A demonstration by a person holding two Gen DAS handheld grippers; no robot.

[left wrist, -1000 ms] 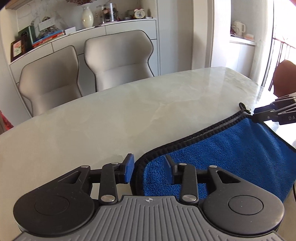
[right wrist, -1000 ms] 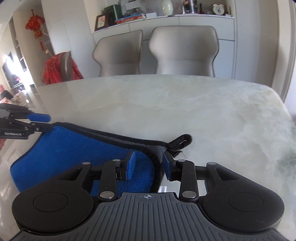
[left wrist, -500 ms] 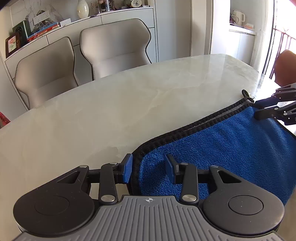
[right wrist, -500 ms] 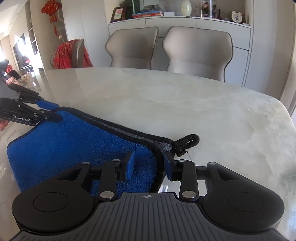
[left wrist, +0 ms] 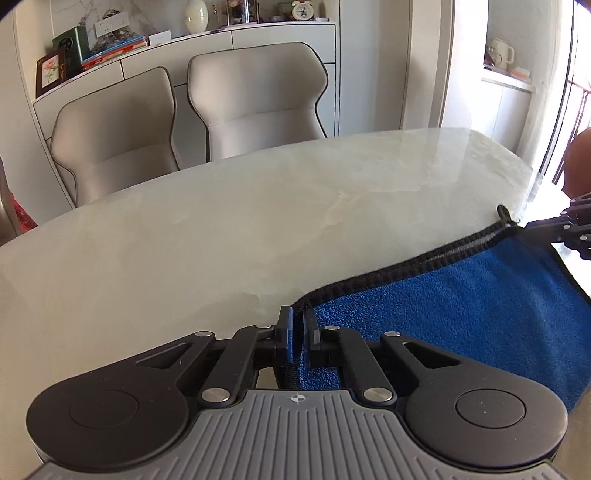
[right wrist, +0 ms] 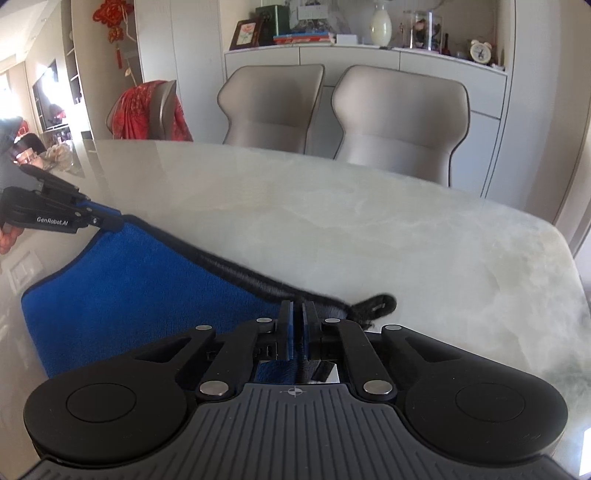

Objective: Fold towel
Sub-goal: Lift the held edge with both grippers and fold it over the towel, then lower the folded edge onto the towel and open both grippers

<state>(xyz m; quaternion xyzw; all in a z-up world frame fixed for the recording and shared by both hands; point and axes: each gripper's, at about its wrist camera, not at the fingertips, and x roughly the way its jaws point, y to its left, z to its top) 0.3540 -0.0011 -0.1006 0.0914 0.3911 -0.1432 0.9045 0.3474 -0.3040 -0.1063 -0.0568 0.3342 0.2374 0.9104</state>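
Blue terry towel with black piping (left wrist: pixel 461 295), spread on pale marble tabletop (left wrist: pixel 240 221), stretched sideways between both tools. Left gripper (left wrist: pixel 295 334) clamped on one far corner, right gripper (right wrist: pixel 296 332) pinching the other, beside black hanging loop (right wrist: pixel 373 306). Ahead of both: bare marble, then two grey padded chairs (right wrist: pixel 332 110) and cluttered white sideboard (left wrist: pixel 236 40).

A pale marble table (left wrist: pixel 229 236) fills the middle. Two beige chairs (right wrist: pixel 402 122) stand at twelve o'clock before a white sideboard (right wrist: pixel 369 55) bearing a vase (right wrist: pixel 381 23), an alarm clock (right wrist: pixel 480 50) and what may be books (left wrist: pixel 112 51). Red cloth (right wrist: pixel 129 110) drapes a chair at ten o'clock.
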